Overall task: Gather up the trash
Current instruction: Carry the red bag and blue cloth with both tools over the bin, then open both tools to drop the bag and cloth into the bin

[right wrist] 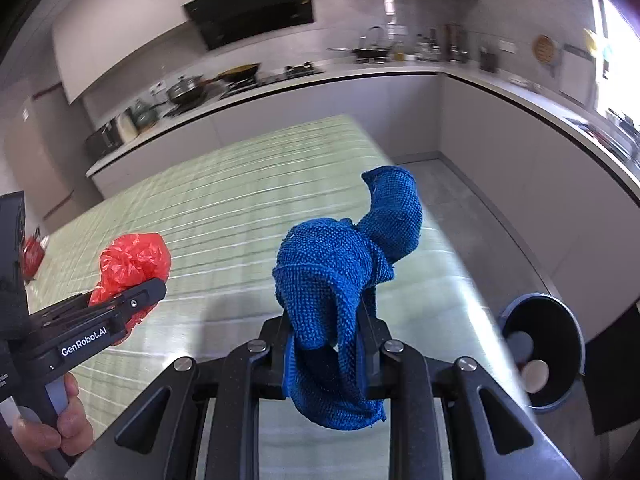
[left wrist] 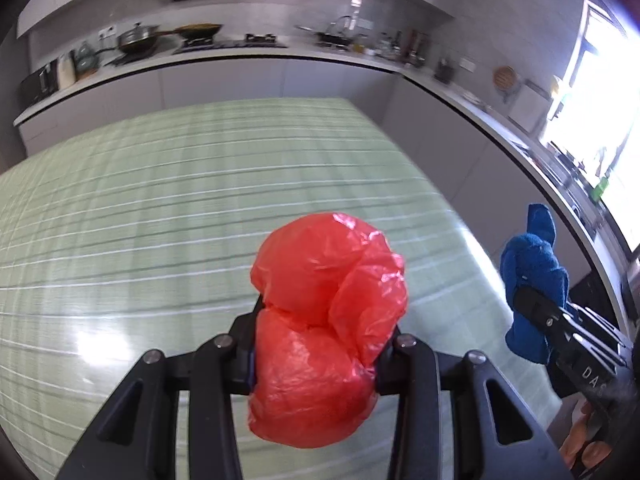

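The left gripper (left wrist: 316, 344) holds a crumpled red plastic bag (left wrist: 326, 320) between its jaws; the jaws are drawn in on the bag from both sides, and the plastic bulges out ahead of the jaws and back behind them. The bag hangs clear above the desk (left wrist: 160, 208), which wears a pale green striped cloth with a glossy cover. In the right wrist view the same bag (right wrist: 130, 262) shows to the left of the right jaws, puffing out beyond the left gripper's fingertip, and a hand (right wrist: 60, 420) grips that tool's handle at the lower left.

The right gripper (right wrist: 330, 354) pinches a blue knitted cloth (right wrist: 340, 280). Its jaws are pressed tight together with the cloth squeezed between them; one fold droops below the jaws, and the rest stands up in front of them in a twisted lump. In the left wrist view this cloth (left wrist: 532, 280) sits well to the right of the left jaws, off the desk's right edge.

To the right of the right jaws and lower down stands a dark round bin (right wrist: 544, 344), its rim open to view, with pale rounded scraps (right wrist: 534, 374) lying inside. It sits beside the desk's right edge. A small red thing (right wrist: 32, 254) lies on the desk far to the left of the jaws, too blurred to identify.
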{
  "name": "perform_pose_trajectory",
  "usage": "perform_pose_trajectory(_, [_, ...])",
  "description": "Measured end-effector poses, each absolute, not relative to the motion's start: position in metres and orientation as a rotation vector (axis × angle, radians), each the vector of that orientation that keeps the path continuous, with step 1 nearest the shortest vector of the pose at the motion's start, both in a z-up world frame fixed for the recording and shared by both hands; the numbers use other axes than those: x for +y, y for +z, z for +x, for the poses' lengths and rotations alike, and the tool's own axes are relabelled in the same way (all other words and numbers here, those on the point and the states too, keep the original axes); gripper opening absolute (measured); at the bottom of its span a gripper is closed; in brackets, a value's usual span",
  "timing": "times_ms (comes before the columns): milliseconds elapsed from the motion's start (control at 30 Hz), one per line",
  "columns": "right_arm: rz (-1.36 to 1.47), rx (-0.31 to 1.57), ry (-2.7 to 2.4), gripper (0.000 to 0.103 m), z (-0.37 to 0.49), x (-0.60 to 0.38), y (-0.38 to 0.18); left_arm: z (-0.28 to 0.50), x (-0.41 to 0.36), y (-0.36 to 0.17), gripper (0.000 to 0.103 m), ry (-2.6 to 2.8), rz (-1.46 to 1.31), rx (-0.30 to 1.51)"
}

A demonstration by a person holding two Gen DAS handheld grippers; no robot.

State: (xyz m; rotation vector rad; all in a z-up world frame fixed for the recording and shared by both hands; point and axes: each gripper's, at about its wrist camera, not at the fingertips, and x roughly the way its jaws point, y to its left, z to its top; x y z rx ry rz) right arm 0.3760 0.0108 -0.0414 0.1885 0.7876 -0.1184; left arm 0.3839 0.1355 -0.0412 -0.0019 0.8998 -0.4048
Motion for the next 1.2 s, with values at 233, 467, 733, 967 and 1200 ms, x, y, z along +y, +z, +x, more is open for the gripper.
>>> perform_pose_trajectory(233, [0.216,0.754,-0.123,0.024,0.318,-0.118,-0.044,0.343,0.013,-0.039,0.041,-0.404,0.010,0.880])
perform_pose_trajectory(467, [0.168,0.784,-0.148,0.024,0.271,-0.252,-0.053,0.312,-0.099,-0.047,0.041,-0.441,-0.019,0.937])
perform_pose_trajectory(733, [0.234,0.860,-0.185,0.024,0.251,-0.347,-0.085,0.296,-0.189,-0.073,0.041,-0.489,0.051,1.016])
perform_pose_trajectory(967, [0.260,0.972,-0.126,0.025,0.278,-0.370,-0.145,0.325,-0.222,-0.127,0.042,-0.390,0.105,1.111])
perform_pose_trajectory(1200, [0.286,1.025,-0.082,0.039,0.290,-0.384,-0.189,0.347,-0.243,-0.156,0.047,-0.351,0.130,1.148])
